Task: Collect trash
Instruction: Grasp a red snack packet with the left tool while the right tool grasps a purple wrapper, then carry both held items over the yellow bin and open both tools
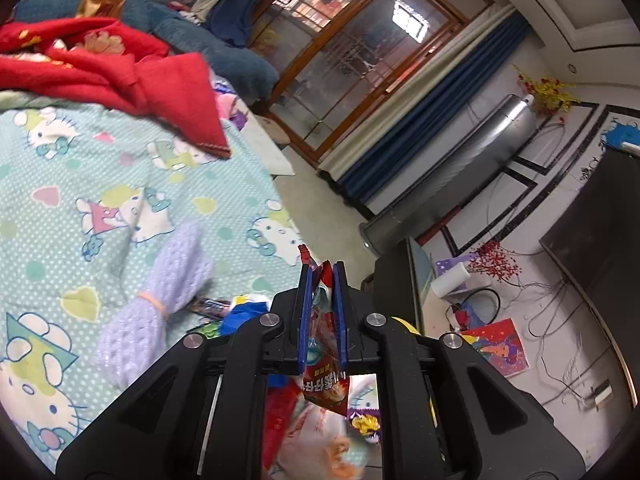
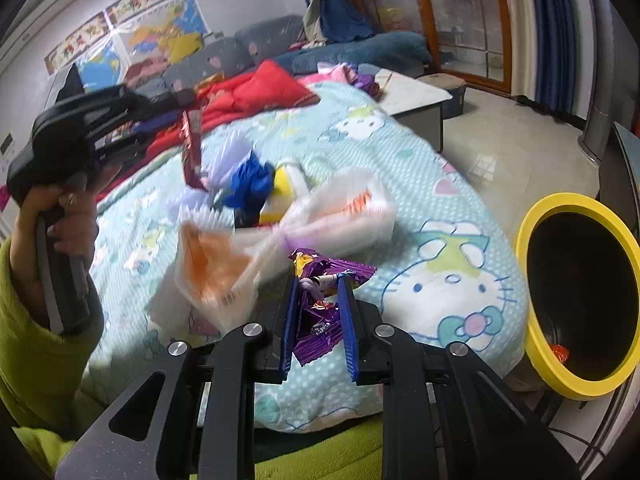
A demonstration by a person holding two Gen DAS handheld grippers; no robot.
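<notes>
Left hand-held gripper pinches a red snack wrapper, lower centre. Right hand-held gripper pinches a purple wrapper over the bed. Yellow-rimmed bin stands lower right.

Glossy crinkled foil-like purple wrapper; glossy red snack wrapper; matt printed cotton-look bedsheet; smooth yellow plastic bin rim; knitted lilac cloth; matt black plastic gripper bodies.
</notes>
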